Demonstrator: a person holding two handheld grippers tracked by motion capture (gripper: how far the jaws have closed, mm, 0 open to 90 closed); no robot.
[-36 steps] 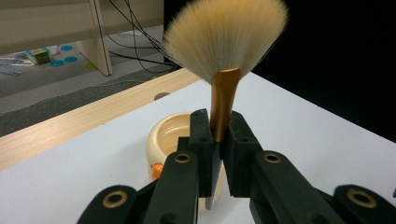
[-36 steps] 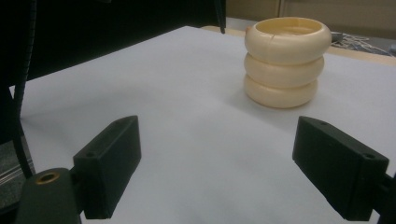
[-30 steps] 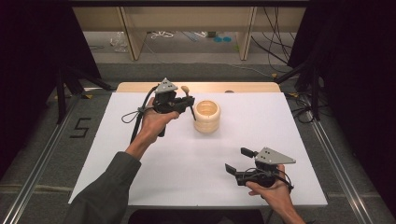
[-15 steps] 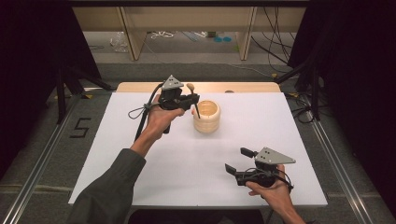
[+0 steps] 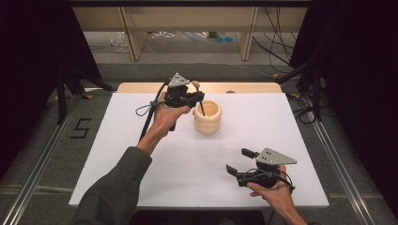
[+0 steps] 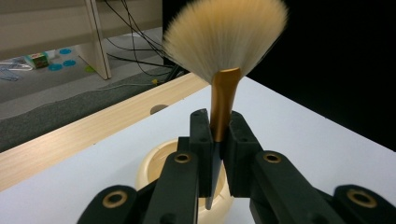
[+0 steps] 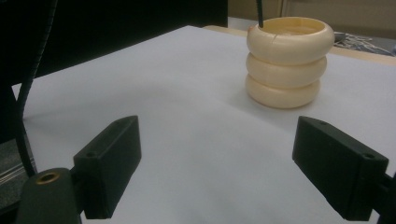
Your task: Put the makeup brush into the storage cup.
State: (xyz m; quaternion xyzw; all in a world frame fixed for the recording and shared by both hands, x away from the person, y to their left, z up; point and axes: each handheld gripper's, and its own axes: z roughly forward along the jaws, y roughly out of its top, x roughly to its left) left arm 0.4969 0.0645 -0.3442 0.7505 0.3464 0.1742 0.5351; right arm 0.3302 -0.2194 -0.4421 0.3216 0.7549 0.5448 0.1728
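Left tool [image 6: 215, 154] grips brush [image 6: 223, 51], bristles w/ left-tool view

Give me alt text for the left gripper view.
The left gripper clamps a fan-shaped makeup brush by its copper ferrule, bristles up, its dark handle pointing down into a cream ribbed holder on the white table.

Ribbed cup [image 5: 208, 117] mid-table, bare white tabletop [image 5: 141, 140] all around
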